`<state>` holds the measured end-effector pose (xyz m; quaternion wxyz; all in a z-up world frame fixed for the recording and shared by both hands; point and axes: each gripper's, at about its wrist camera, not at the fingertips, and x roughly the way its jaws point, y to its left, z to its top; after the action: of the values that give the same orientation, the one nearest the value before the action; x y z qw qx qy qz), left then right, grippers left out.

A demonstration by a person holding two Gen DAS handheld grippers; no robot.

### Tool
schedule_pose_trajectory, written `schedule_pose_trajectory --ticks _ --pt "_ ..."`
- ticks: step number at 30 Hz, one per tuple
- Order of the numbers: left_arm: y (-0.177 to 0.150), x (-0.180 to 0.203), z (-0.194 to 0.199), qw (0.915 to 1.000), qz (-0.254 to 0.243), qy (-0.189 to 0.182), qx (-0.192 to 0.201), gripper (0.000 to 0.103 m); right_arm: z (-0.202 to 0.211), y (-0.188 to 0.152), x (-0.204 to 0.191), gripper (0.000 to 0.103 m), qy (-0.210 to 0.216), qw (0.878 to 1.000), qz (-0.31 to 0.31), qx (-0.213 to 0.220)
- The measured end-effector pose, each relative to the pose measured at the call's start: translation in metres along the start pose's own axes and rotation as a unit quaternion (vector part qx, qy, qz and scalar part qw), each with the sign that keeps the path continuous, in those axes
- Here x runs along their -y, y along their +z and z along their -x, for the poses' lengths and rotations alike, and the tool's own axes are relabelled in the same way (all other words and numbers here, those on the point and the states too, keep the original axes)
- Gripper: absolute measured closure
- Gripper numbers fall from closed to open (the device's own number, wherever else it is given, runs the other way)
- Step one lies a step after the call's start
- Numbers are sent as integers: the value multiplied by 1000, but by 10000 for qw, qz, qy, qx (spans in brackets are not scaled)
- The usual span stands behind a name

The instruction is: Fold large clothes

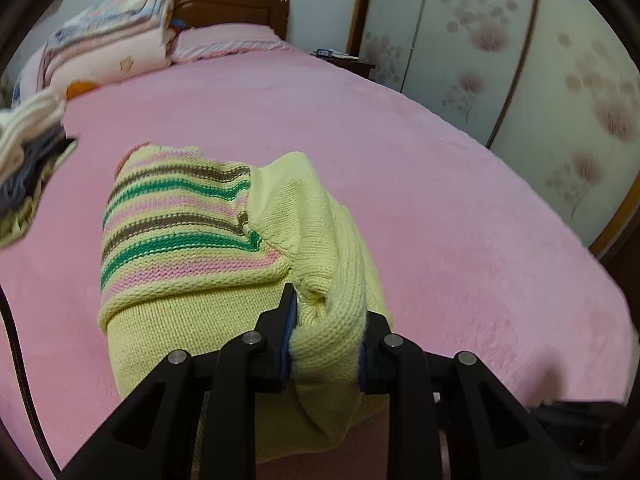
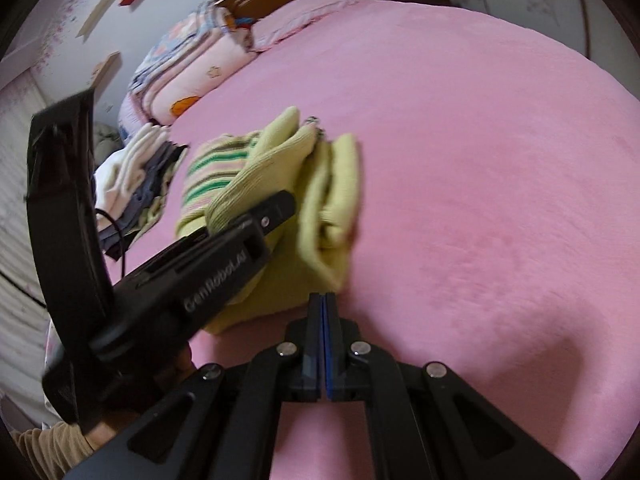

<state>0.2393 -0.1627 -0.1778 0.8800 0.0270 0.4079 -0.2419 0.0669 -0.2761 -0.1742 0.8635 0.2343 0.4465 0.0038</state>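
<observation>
I had the left gripper [image 1: 328, 320] pinching a bunched fold of the yellow striped sweater [image 1: 192, 240], which lay folded on the pink bed [image 1: 440, 200]. My right gripper [image 2: 324, 300] was pressed together, empty, just beside the sweater's near edge.

Home bedroom. Large bed [image 1: 400, 168] covered in pink plush spread, filling view ahead of fingers. Dark wooden headboard [image 1: 232, 10] seen at far end, pink pillow [image 1: 228, 42] below it. Folded quilts [image 1: 108, 48] stacked far left of fingers. Wardrobe with sliding floral-printed doors [image 1: 500, 52] stood to right. Small bedside cabinet [image 1: 352, 65] placed between bed and wardrobe. Pile of folded clothes [image 2: 136, 176] left of fingers.
</observation>
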Motion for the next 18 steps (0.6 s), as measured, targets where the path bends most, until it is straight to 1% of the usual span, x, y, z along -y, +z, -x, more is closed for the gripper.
schedule_pose_trajectory --ticks 1,3,4,5,7,8,10,11,12,13,14,15,16,18 --pt "-1 1 1 10000 -50 -21 -6 80 1 -1 4 103 -32 10000 -23 -3" --pt "3 -3 3 9999 -15 -136 -46 73 4 0 9 102 -109 9999 -69 20" --pt "4 -7 7 9994 84 -339 -68 63 6 2 10 100 -159 9998 -85 52" --pt "5 -10 9 9987 172 -475 -89 50 8 4 9 100 -195 9997 -83 103" --pt "7 -19 17 9957 413 -805 -184 35 14 12 10 100 -280 9994 -32 216" --pt "8 -26 25 9924 588 -1055 -241 34 19 16 10 100 -303 9991 -13 283" --pt "8 -41 43 9849 954 -1427 -232 34 26 25 9 100 -273 9988 5 400" --pt "8 -48 51 9820 1095 -1525 -192 34 33 21 12 100 -222 9988 21 436" --pt "8 -58 63 9783 1266 -1634 -104 33 36 25 9 98 -155 9988 50 456" --pt "6 -64 70 9768 1355 -1657 -43 33 37 29 6 92 -88 9989 80 462" --pt "4 -75 80 9757 1502 -1591 72 32 39 32 1 86 -15 9988 107 479" --pt "2 -88 88 9757 1648 -1432 184 32 40 35 -4 73 69 9985 143 518" --pt "1 -94 91 9758 1724 -1323 227 31 41 37 -9 63 130 9981 187 574" --pt "-5 -117 90 9773 1904 -893 249 31 39 42 -22 61 183 9972 332 642"
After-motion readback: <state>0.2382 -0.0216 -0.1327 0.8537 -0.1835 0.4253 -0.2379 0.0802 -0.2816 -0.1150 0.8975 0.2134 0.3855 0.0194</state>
